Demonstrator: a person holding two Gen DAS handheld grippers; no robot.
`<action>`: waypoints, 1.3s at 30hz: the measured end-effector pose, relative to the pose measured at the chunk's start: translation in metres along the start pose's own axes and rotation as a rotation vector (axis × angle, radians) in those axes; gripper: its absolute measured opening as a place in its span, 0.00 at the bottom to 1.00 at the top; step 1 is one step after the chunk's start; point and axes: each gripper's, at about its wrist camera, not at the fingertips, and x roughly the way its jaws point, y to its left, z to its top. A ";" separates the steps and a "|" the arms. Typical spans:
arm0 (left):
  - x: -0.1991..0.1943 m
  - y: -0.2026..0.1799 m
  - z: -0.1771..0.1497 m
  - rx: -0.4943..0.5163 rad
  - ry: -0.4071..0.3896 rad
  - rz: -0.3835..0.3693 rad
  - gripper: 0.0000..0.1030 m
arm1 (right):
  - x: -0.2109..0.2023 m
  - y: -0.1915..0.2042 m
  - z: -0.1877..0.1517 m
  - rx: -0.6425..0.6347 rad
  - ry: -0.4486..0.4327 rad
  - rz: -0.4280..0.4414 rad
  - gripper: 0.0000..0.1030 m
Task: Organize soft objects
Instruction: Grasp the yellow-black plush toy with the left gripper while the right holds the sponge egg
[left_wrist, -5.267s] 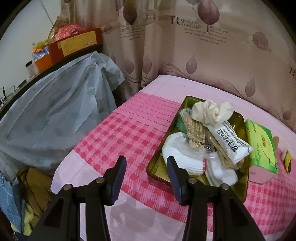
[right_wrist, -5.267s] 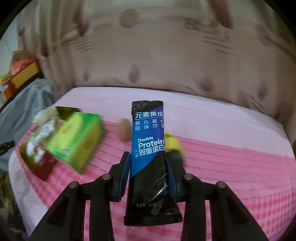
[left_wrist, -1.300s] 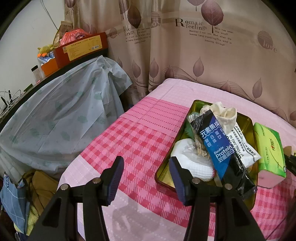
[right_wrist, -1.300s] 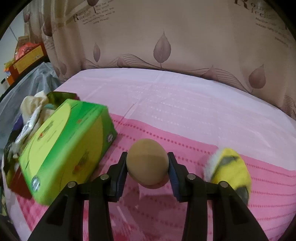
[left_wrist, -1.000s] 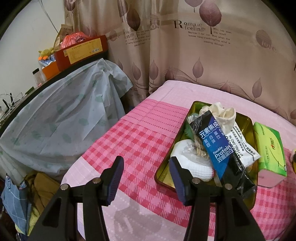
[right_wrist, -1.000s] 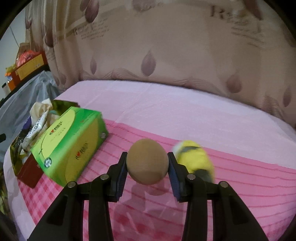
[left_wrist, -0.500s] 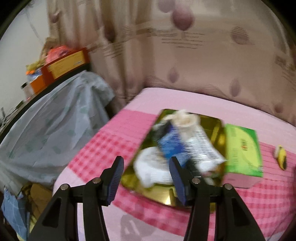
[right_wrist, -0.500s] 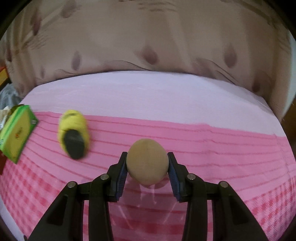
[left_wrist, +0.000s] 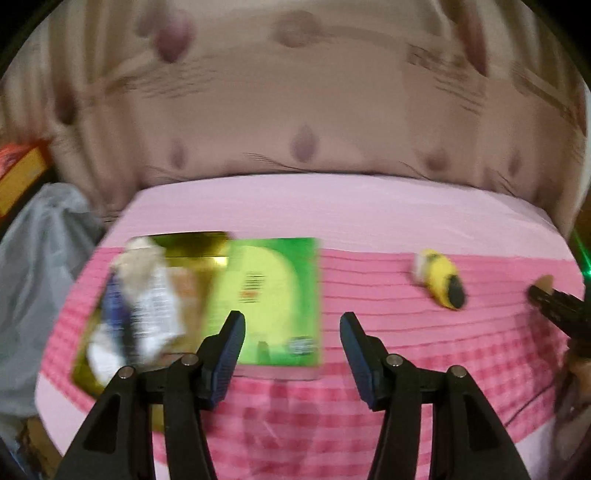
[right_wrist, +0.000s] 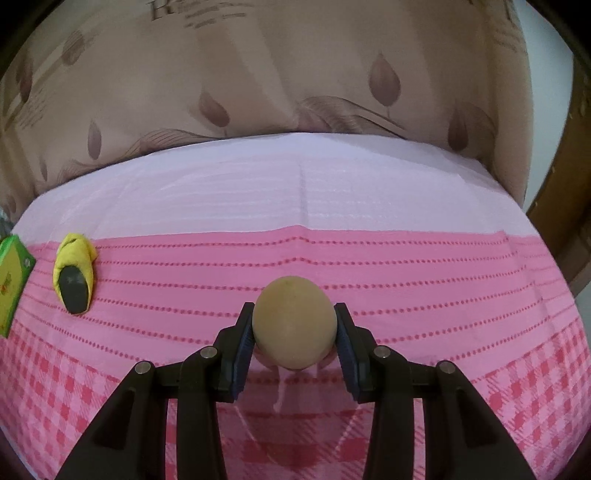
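A leaf-print curtain (right_wrist: 295, 85) hangs behind the pink cloth-covered surface (right_wrist: 332, 192), perhaps a bed.

A tan egg-shaped soft ball (right_wrist: 294, 325) is sitting squeezed between the right gripper's fingers (right_wrist: 242, 341), while a yellow-and-black plush toy (right_wrist: 75, 272) is lying far to their left.

On the tablecloth (left_wrist: 369, 221), the tray (left_wrist: 192, 240) lies at the left with packets (left_wrist: 147, 306) piled in it. The tissue box (left_wrist: 273, 295) sits just right of the tray, touching it. The plush toy (left_wrist: 441, 282) lies well right of the box, near the ball (right_wrist: 294, 325).
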 end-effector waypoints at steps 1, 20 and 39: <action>0.005 -0.011 0.002 0.014 0.013 -0.019 0.53 | 0.001 -0.001 0.000 0.006 0.003 0.003 0.37; 0.127 -0.131 0.048 -0.244 0.222 -0.227 0.53 | 0.009 -0.003 -0.003 0.031 0.025 0.040 0.38; 0.148 -0.134 0.040 -0.088 0.168 -0.214 0.34 | 0.012 -0.002 -0.003 0.031 0.030 0.042 0.40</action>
